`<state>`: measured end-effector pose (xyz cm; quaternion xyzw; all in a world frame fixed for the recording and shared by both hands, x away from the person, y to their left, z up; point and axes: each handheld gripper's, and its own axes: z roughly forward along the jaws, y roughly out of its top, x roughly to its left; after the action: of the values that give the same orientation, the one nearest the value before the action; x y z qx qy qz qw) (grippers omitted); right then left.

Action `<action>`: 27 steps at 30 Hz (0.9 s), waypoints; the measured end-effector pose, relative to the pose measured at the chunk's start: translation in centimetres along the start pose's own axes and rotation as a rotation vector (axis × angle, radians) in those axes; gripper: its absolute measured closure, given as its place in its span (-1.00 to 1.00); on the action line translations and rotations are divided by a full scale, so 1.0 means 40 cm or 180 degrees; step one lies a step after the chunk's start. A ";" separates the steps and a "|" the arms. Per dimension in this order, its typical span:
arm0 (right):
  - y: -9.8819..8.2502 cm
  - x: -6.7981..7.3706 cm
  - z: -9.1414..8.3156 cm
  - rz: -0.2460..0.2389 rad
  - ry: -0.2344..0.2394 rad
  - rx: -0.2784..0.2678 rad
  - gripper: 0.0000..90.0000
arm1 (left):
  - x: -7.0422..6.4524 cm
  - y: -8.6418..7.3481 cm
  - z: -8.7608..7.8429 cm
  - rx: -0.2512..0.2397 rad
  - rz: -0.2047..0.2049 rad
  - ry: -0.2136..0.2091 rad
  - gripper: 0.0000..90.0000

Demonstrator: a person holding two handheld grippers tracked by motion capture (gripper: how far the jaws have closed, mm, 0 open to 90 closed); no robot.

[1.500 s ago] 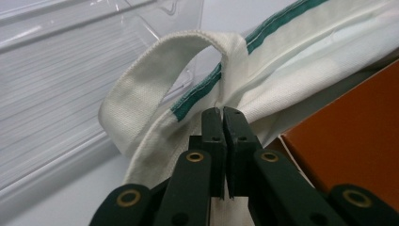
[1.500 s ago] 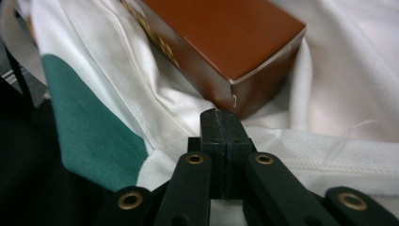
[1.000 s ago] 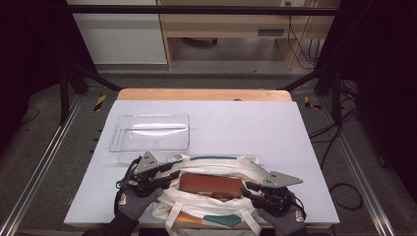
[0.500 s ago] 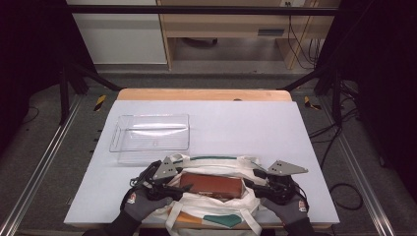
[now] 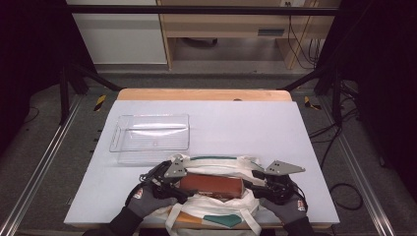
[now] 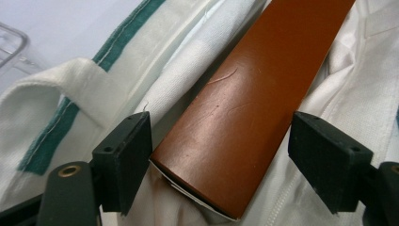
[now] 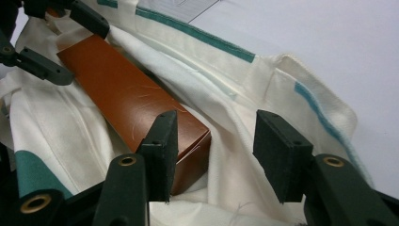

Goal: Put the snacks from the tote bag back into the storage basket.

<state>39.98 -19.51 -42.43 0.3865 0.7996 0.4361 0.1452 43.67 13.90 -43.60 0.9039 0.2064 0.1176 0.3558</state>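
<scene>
Straddling the near end of the brown box (image 6: 244, 117), the left gripper (image 6: 221, 162) has its jaws spread wide, one pad at the box's edge, the other well apart. The right gripper (image 7: 211, 157) is wide too, one jaw against the box's far corner, the other over loose cloth. The box lies inside the white tote bag (image 5: 216, 206) (green-trimmed, mouth gaping) at the table's near edge. I judge this the grasp before lifting the box out; next, both grippers should close on its ends without catching fabric. A clear plastic tray (image 5: 150, 137) sits just beyond on the pale table (image 5: 246, 123); wooden furniture and cables stand behind.
</scene>
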 end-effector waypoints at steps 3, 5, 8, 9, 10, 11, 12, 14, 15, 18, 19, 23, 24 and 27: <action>-0.003 0.009 0.004 -0.0032 0.0034 0.0040 0.17 | 0.005 0.002 0.004 0.0023 0.0047 -0.0062 -0.52; -0.006 0.018 0.006 -0.0065 0.0076 0.0076 0.17 | 0.007 0.004 0.007 0.0048 0.0065 -0.0086 -0.53; -0.009 0.029 0.013 -0.0082 0.0116 0.0126 0.16 | 0.007 0.007 0.011 0.0092 0.0134 -0.0107 -0.54; -0.011 0.033 0.016 -0.0102 0.0119 0.0130 0.16 | 0.007 0.007 0.011 0.0092 0.0134 -0.0107 -0.54; -0.012 0.036 0.017 -0.0106 0.0125 0.0155 0.16 | 0.007 0.008 0.016 0.0179 0.0181 -0.0099 -0.54; -0.012 0.036 0.017 -0.0106 0.0125 0.0155 0.16 | 0.007 0.008 0.016 0.0179 0.0181 -0.0099 -0.54; -0.015 0.039 0.020 -0.0117 0.0138 0.0171 0.14 | 0.005 0.006 0.030 0.0281 0.0223 -0.0093 -0.53; -0.018 0.042 0.023 -0.0109 0.0137 0.0201 0.13 | 0.006 0.007 0.041 0.0311 0.0230 -0.0121 -0.54; -0.018 0.042 0.023 -0.0109 0.0137 0.0201 0.13 | 0.006 0.007 0.041 0.0311 0.0230 -0.0121 -0.54; -0.022 0.039 0.025 -0.0093 0.0132 0.0196 0.14 | 0.012 0.006 0.039 0.0297 0.0214 -0.0170 -0.50; -0.022 0.037 0.024 -0.0090 0.0131 0.0187 0.14 | 0.014 0.006 0.037 0.0307 0.0212 -0.0195 -0.48; -0.022 0.035 0.024 -0.0102 0.0128 0.0197 0.22 | 0.016 0.011 0.031 0.0364 0.0212 -0.0252 -0.38; -0.022 0.036 0.025 -0.0089 0.0132 0.0207 0.23 | 0.013 0.014 0.028 0.0399 0.0232 -0.0244 -0.36; -0.023 0.036 0.028 -0.0083 0.0151 0.0238 0.28 | 0.006 0.025 0.012 0.0412 0.0241 -0.0270 -0.30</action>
<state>39.23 -18.09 -43.69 0.3708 0.8235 0.4130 0.1174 44.36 13.06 -43.25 0.9363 0.1640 0.0789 0.3003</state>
